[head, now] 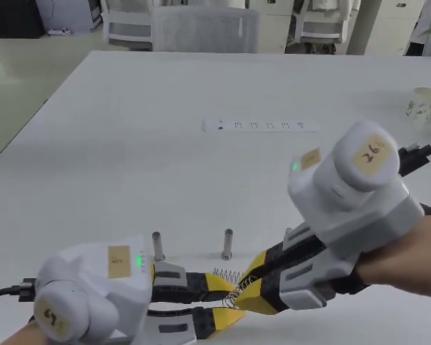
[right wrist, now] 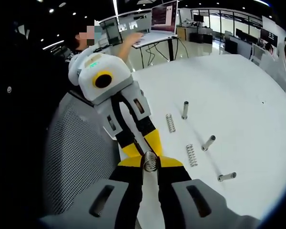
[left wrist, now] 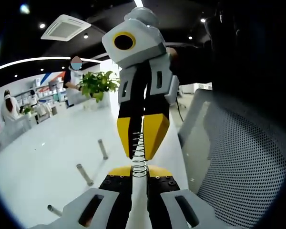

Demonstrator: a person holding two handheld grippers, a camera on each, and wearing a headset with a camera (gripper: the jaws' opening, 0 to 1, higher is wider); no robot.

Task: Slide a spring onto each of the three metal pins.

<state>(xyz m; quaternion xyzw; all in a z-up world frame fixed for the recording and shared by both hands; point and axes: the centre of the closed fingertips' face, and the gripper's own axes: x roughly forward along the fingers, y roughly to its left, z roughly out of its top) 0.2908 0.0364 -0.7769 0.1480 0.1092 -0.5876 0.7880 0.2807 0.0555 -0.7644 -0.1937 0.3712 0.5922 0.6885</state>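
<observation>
One spring (head: 236,290) hangs in the air just above the white table (head: 129,158), gripped at both ends. My left gripper (head: 223,302) is shut on one end and my right gripper (head: 250,287) on the other, yellow tips almost touching. In the left gripper view the spring (left wrist: 139,155) runs from my left gripper (left wrist: 139,171) up into the right gripper (left wrist: 143,143). Three metal pins (right wrist: 185,109) (right wrist: 208,142) (right wrist: 227,177) stand bare on the table. Two loose springs (right wrist: 170,123) (right wrist: 191,155) lie between them. Two pins (head: 158,246) (head: 228,244) stand just behind the grippers.
A white power strip (head: 261,126) lies mid-table. A pale cup (head: 425,106) stands at the far right edge. A grey mesh chair (left wrist: 248,157) is close beside the table's near edge. A potted plant (left wrist: 99,83) and people are in the background.
</observation>
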